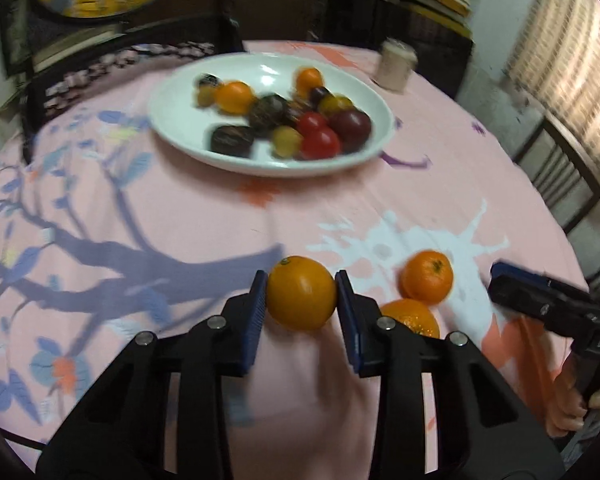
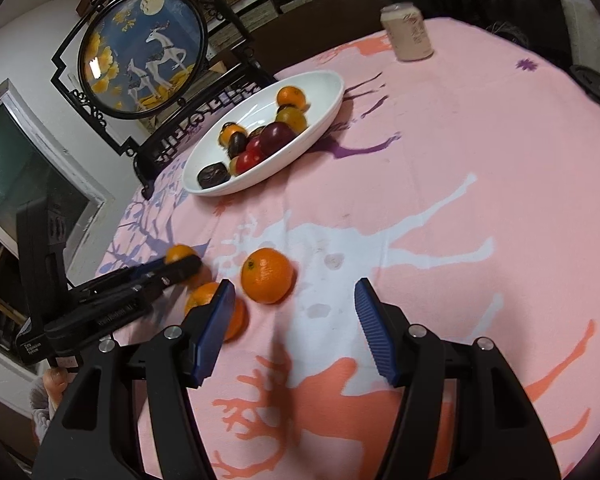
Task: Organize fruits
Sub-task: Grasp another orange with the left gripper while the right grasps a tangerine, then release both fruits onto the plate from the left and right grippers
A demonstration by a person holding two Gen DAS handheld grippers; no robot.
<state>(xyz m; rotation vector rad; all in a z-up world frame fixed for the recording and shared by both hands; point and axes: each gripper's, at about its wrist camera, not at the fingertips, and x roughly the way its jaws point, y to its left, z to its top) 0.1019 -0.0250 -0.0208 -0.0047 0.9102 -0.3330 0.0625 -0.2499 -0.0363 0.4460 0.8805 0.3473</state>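
- Left wrist view: the left gripper is clamped on an orange above the pink tablecloth.
- Right gripper stands wide apart; two tangerines lie nearby.
- Farther back, a white bowl holds fruit.

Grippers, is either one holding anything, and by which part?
The left gripper pinches a round orange fruit across its sides. The right gripper is open, holding nothing.
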